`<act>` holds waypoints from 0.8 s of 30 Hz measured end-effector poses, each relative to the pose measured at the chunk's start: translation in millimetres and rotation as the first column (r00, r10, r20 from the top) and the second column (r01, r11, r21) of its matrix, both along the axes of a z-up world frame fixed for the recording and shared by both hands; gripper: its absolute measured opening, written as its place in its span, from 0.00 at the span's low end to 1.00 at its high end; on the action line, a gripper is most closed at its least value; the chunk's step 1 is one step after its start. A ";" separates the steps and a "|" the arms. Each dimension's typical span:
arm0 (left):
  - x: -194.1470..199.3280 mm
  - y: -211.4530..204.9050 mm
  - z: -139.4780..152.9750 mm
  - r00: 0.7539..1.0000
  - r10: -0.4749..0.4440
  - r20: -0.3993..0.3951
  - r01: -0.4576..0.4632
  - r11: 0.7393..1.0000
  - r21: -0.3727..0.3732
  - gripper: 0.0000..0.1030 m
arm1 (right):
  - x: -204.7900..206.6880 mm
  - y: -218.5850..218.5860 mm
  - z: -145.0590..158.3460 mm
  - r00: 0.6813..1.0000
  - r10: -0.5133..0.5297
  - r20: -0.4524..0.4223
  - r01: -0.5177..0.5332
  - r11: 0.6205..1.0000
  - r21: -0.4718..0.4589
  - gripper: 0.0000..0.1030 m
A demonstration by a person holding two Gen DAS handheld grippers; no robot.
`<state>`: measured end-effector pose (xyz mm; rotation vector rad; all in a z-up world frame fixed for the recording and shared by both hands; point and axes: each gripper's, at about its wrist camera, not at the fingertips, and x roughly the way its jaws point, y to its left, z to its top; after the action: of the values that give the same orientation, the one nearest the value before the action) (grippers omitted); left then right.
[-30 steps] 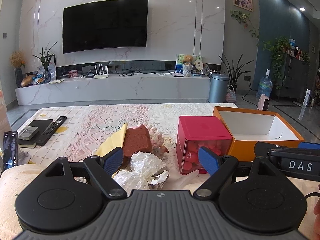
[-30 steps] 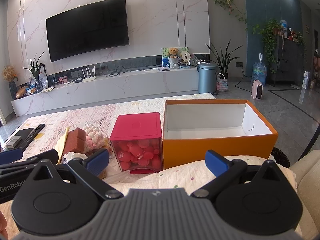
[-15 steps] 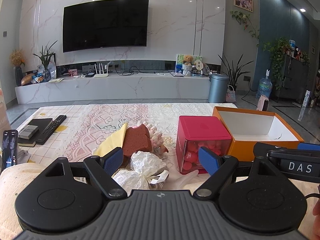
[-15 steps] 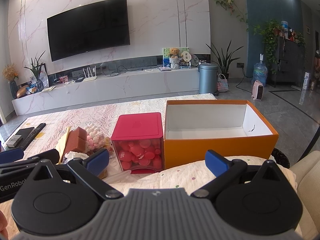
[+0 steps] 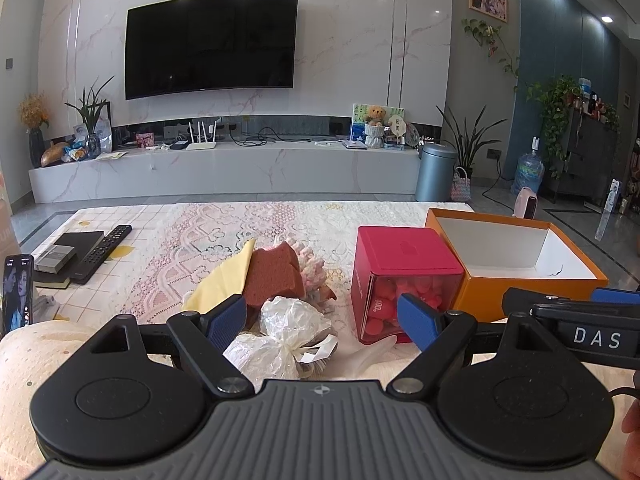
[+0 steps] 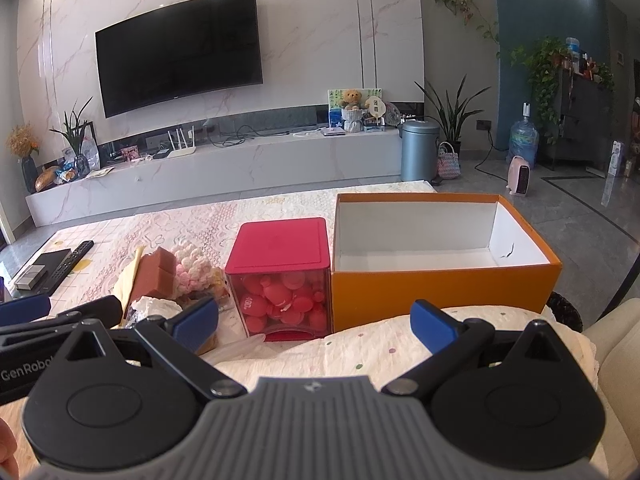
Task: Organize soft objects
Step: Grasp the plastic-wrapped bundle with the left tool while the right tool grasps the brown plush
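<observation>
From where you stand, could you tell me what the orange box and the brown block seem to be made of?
Orange box: likely cardboard, matte, with thin straight walls and a white inner face. Brown block: probably sponge or foam, with a dull, slightly grainy surface and cut edges; its softness cannot be confirmed.

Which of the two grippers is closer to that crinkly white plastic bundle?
Left. The left gripper is open with the white plastic bundle just ahead, between its fingers. The right gripper, also open, points toward the orange box, with the bundle off to its left.
</observation>
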<state>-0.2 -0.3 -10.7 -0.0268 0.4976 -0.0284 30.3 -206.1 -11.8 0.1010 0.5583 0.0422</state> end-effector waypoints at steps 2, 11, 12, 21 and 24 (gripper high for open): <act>0.2 0.9 -1.4 1.000 -0.001 -0.006 0.001 1.000 -0.005 0.97 | 1.1 0.3 -1.2 1.000 0.004 -0.007 -0.004 1.000 0.001 0.97; 11.5 24.5 -11.3 0.995 -0.058 -0.086 0.051 0.995 -0.081 0.76 | 13.7 10.3 -10.5 0.995 0.077 -0.057 -0.078 0.997 0.001 0.97; 12.6 29.3 -14.2 0.993 -0.064 -0.103 0.054 0.994 -0.094 0.70 | 16.9 12.2 -12.2 0.993 0.092 -0.068 -0.092 0.996 0.001 0.97; 27.5 63.8 -33.8 0.972 -0.114 -0.205 0.099 0.992 -0.080 0.53 | 49.7 42.9 -36.5 0.954 0.242 -0.175 -0.240 0.970 0.029 0.73; 40.0 63.2 -37.6 0.966 -0.130 -0.222 0.129 0.992 -0.019 0.57 | 63.5 55.0 -46.2 0.942 0.265 -0.206 -0.267 0.964 0.019 0.66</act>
<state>39.8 62.8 -48.3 -0.0020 0.7233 -0.1556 93.8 -151.0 -58.0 0.0204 0.7784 0.2957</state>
